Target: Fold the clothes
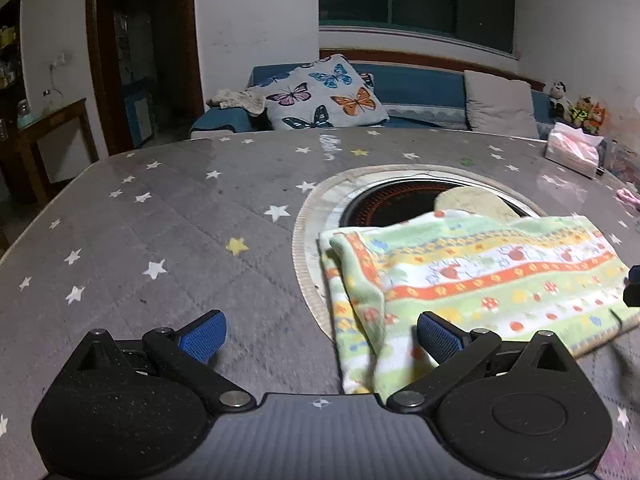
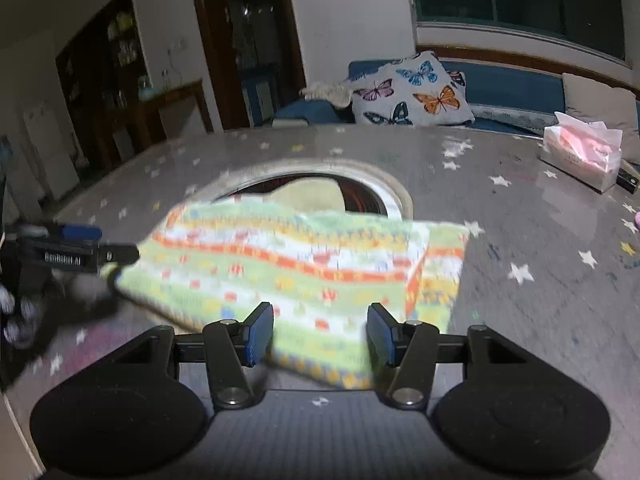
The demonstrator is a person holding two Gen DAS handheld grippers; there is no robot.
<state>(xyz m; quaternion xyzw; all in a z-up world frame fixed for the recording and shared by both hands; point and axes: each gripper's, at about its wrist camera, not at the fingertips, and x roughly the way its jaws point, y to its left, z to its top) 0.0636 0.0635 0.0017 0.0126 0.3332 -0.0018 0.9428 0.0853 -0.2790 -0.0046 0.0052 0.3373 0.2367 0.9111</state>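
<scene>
Left wrist view, cloth: the striped towel [image 1: 472, 276] lies folded on the star-print table [image 1: 168, 216], partly over the round recessed burner [image 1: 384, 204]; its long axis runs left to right across the view.
Left wrist view, gripper: the left gripper [image 1: 322, 334] has its jaws spread wide, nothing between the blue pads [image 1: 204, 336].
Left wrist view, key relation: the towel sits ahead and to the right of the gripper; its near left corner hangs loose and rumpled just beside the right-hand pad, which overlaps the towel's edge in the picture. Whether it touches, I cannot tell.
Left wrist view, other arm: a dark sliver of the right gripper [image 1: 633, 288] peeks in at the far right edge, by the towel's right end.

Right wrist view, cloth: same towel [image 2: 304, 272], blurred here, stripes running across; a narrow folded flap lies along its right end.
Right wrist view, gripper: the right gripper [image 2: 320, 336] stands moderately open, empty, with the towel's near edge showing in the gap between the pads [image 2: 260, 332].
Right wrist view, key relation: the towel is dead ahead, so this arm looks the better centred on the near long edge.
Right wrist view, other arm: the left gripper [image 2: 86, 246] comes in from the left at the towel's left end.

Judgement: one gripper at each end suggests a lengthwise fold is next, and that sloppy left corner wants catching cleanly.
Bystander: a tissue box [image 2: 584, 160] sits well apart at the far right.
</scene>
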